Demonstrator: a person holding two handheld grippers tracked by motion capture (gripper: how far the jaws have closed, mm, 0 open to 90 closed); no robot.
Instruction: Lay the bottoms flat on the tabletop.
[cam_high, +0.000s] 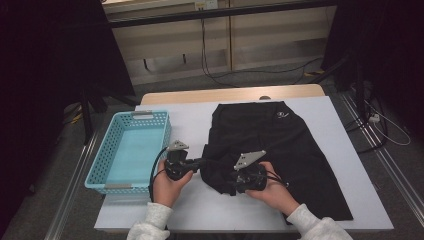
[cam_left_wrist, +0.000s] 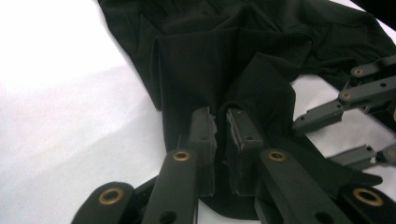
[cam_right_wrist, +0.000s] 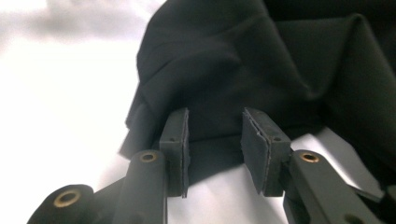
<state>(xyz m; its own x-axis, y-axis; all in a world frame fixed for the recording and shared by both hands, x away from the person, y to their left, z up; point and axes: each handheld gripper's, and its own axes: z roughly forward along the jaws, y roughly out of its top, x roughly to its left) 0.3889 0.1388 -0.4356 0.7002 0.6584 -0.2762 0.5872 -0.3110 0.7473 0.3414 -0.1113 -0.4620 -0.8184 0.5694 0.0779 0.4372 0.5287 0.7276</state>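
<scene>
Here, table (cam_high: 200, 112): white sheet over it.
Garment (cam_high: 280, 145): black, spread right of the blue basket (cam_high: 131, 150), near edge folded up.
Left gripper (cam_left_wrist: 222, 122): narrow gap, fabric fold between the pads.
Right gripper (cam_right_wrist: 215, 135): parted, nothing pinched.

turquoise basket (cam_high: 106, 164) left on white table cover (cam_high: 190, 117) (wooden table edge (cam_high: 230, 93) behind).

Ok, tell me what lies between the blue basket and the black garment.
In the high view, bare white table cover separates the blue basket from the black garment; nearer the person, the left gripper spans that gap.
</scene>
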